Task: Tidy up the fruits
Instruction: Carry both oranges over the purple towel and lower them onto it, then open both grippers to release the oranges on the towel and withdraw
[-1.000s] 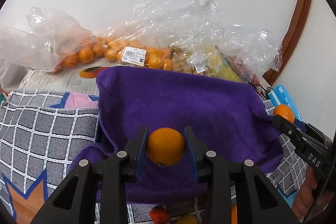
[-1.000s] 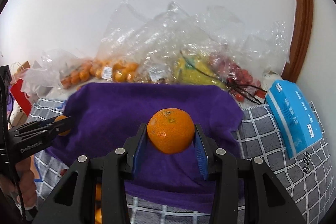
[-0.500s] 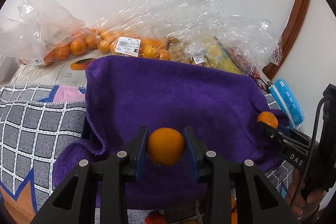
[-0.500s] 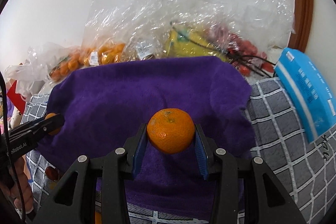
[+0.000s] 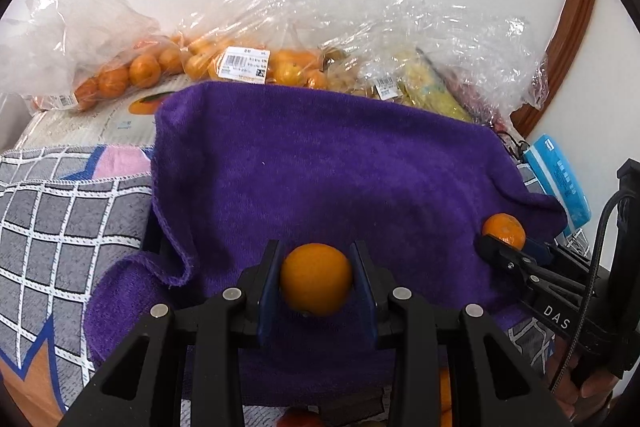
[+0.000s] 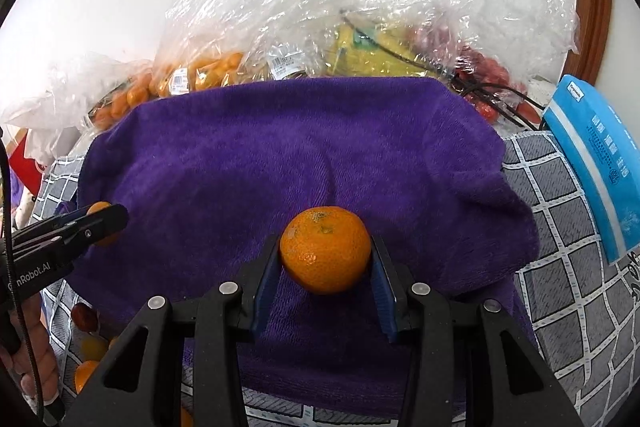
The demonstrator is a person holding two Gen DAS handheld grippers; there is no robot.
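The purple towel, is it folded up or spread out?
Spread out. The purple towel lies opened across the checked cloth, its left edge rumpled, with no fruit resting on it.

Purple towel [image 6: 280, 155] hides whatever lies beneath it.

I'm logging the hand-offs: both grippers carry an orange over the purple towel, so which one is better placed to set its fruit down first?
Neither clearly, perhaps right: the right gripper holds its orange over the middle of the purple towel; the left gripper with its orange sits nearer the towel's edge.

Left gripper [image 5: 316, 287]: your black frame, blue pads, silver screws.
Right gripper [image 6: 325, 263]: your same black frame, blue pads; white "DAS" lettering, black cable alongside.
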